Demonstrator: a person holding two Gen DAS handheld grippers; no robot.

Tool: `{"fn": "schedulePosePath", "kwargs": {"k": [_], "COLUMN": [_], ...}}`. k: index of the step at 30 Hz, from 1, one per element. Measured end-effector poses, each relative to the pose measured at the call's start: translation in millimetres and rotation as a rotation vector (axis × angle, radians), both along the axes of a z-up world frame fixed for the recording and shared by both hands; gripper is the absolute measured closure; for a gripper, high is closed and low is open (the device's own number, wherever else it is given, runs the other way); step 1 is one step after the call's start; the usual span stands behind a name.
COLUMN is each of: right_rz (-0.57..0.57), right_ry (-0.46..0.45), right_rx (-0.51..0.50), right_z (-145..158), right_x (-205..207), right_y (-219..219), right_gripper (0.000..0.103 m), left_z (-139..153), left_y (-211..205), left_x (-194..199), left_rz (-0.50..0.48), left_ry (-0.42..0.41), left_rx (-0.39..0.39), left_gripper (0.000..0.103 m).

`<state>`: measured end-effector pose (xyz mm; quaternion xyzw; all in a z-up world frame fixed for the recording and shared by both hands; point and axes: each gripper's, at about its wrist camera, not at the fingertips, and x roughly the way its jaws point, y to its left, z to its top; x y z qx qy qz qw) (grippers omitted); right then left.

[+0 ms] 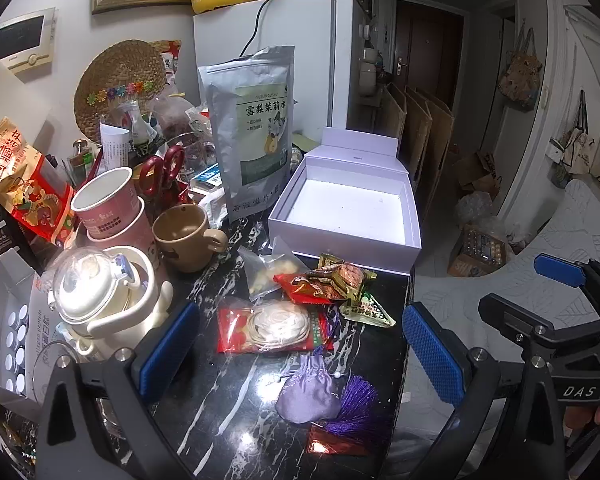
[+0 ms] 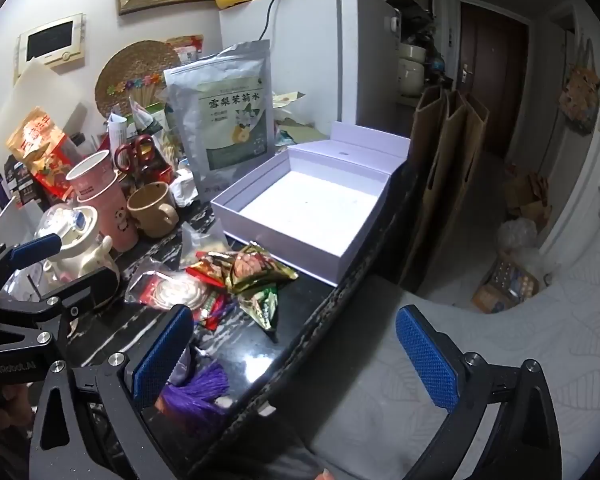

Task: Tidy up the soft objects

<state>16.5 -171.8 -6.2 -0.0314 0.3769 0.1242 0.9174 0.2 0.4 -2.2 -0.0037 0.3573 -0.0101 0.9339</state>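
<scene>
On the black marbled worktop (image 1: 228, 412), at nine o'clock, a white kettle (image 1: 100, 300) stands beside stacked pink cups (image 1: 112, 208) and a brown mug (image 1: 188, 236). The left tongs (image 1: 300, 340) gape fully wide, holding nothing. Between their pads lie a red packet (image 1: 272, 326) and, toward six o'clock, a lilac drawstring pouch (image 1: 308, 392) with a purple tassel (image 1: 360, 404). Snack packets (image 1: 332, 280) sit at twelve o'clock, just before the open white box (image 1: 340, 236). At three o'clock, the right tongs (image 2: 296, 356) are equally wide and empty, partly over the worktop's edge.
</scene>
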Motion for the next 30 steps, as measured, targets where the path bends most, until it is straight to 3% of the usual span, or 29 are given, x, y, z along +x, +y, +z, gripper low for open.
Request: {"fn": "schedulePosePath", "kwargs": {"k": [30], "right_rz": [-0.039], "right_ry": [-0.051], "right_rx": [-0.014], "right_z": [14.7], "right_x": [-12.9], "right_y": [-8.1], "right_gripper": [0.0], "left_z": [13.0], "left_y": [-3.4], "left_x": [-11.6], "left_rz": [-0.022], "left_ry": [-0.045], "left_rx": [-0.01], "left_gripper": [0.0]}}
